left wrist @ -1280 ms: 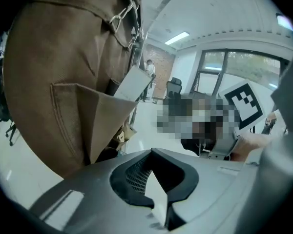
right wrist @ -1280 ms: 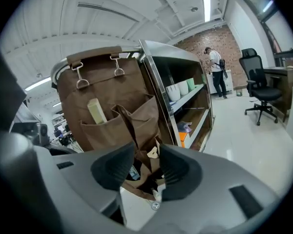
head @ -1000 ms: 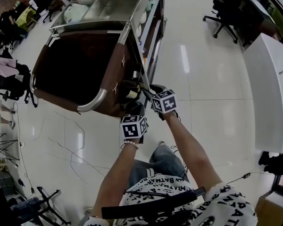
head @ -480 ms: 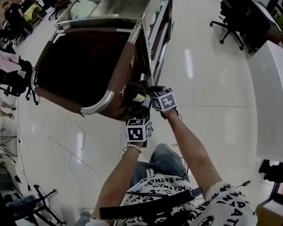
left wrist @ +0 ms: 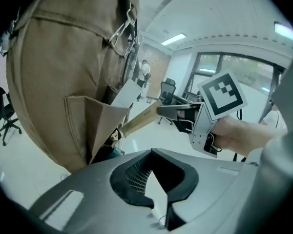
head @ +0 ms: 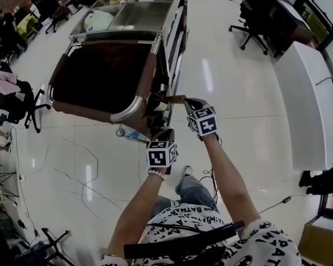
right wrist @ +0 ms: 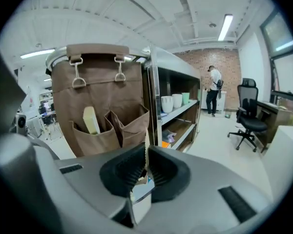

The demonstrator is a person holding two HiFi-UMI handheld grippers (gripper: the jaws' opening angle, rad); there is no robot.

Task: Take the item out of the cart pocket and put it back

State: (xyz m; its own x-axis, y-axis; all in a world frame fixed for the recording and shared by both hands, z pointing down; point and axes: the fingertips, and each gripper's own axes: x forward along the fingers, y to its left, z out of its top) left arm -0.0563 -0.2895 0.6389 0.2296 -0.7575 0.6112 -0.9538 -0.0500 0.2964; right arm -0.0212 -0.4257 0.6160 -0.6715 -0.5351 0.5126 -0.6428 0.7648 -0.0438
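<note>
A brown cloth bag (head: 102, 73) hangs on the cart, with sewn pockets (right wrist: 129, 126) on its near end. My right gripper (head: 185, 101) is closing on a thin tan flat item (left wrist: 141, 121). Its pads press both faces of the item (right wrist: 146, 152), which shows edge-on. The item's far end reaches the mouth of a pocket (left wrist: 95, 126); I cannot tell if it is still inside. A pale yellow piece (right wrist: 91, 120) stands in the left pocket. My left gripper (head: 165, 133) hangs just below the pockets, its fingertips (left wrist: 145, 156) together with nothing between them.
The steel cart (head: 139, 13) has side shelves holding cups (right wrist: 173, 103). Office chairs (head: 255, 13) and a white counter (head: 308, 104) stand to the right. People sit at the far left (head: 5, 26), and one person stands at the back (right wrist: 215, 89). A cable (head: 72, 173) lies on the floor.
The right gripper's jaws have closed on the tan item at the pocket and drawn back a little to the right. The left gripper has stayed below the pockets.
</note>
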